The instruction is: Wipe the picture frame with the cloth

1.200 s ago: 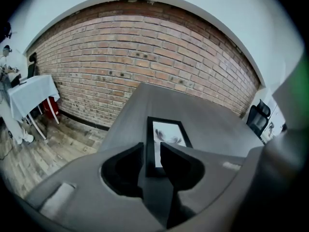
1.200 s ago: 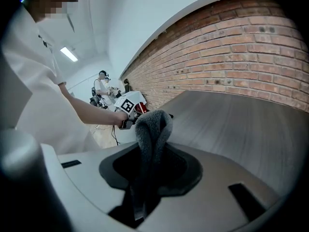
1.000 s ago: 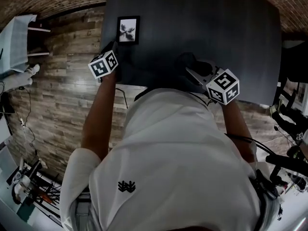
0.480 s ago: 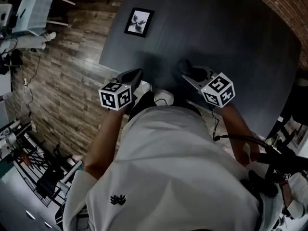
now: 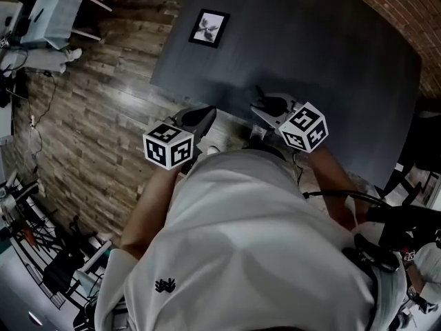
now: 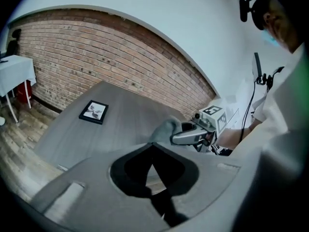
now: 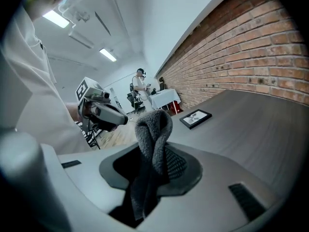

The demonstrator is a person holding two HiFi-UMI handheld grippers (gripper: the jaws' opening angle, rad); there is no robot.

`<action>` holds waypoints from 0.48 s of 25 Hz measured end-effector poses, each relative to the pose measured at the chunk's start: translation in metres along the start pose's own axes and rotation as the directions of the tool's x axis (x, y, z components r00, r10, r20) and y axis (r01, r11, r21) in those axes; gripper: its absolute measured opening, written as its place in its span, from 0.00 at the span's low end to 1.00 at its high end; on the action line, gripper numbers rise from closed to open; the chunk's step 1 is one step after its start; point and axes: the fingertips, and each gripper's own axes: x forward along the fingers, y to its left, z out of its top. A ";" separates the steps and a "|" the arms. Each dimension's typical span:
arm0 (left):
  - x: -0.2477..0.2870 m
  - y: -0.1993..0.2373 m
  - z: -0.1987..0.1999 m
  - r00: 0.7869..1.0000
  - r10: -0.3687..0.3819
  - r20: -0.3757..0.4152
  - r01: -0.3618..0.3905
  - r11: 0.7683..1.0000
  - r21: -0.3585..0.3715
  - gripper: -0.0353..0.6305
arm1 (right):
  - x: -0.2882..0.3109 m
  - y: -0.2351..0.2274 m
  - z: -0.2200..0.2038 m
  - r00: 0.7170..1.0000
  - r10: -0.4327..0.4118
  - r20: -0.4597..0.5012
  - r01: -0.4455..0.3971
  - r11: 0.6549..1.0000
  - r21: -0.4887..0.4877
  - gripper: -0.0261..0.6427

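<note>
A small black picture frame (image 5: 209, 27) (image 6: 94, 111) (image 7: 195, 118) lies flat near the far left corner of the dark table (image 5: 331, 54). My left gripper (image 5: 200, 116) (image 6: 152, 148) hangs at the table's near edge, well back from the frame, with its jaws shut and nothing between them. My right gripper (image 5: 265, 103) (image 7: 154, 151) is just to its right over the near edge, shut on a grey cloth (image 7: 153, 132) (image 6: 165, 129) that stands up in a fold above its jaws. In the right gripper view the left gripper (image 7: 104, 111) shows at the left.
Wooden floor (image 5: 103, 81) lies left of the table. A white-covered side table (image 5: 55, 5) (image 6: 14, 74) stands at the far left. A brick wall (image 6: 120, 62) runs behind the table. Cables and gear (image 5: 41, 254) crowd the lower left. A person (image 7: 141, 88) stands far off.
My left gripper pulled back from beside the picture frame to the table's near edge. The right gripper with the cloth shifted slightly left. The frame stayed put.
</note>
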 end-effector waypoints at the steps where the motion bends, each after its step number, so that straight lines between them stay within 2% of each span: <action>1: -0.010 0.001 -0.003 1.000 -0.001 0.014 0.001 1.000 0.001 0.07 | 0.003 0.010 0.001 1.000 -0.001 0.005 0.001 1.000 -0.007 0.20; 5: -0.055 0.007 -0.022 0.999 0.004 0.053 -0.003 1.000 -0.013 0.07 | 0.019 0.052 0.005 1.000 -0.015 0.012 0.016 0.999 -0.034 0.20; 12: -0.106 -0.001 -0.070 0.998 -0.022 0.055 0.023 1.000 -0.011 0.07 | 0.026 0.121 0.000 0.998 -0.053 0.015 0.054 0.996 -0.068 0.20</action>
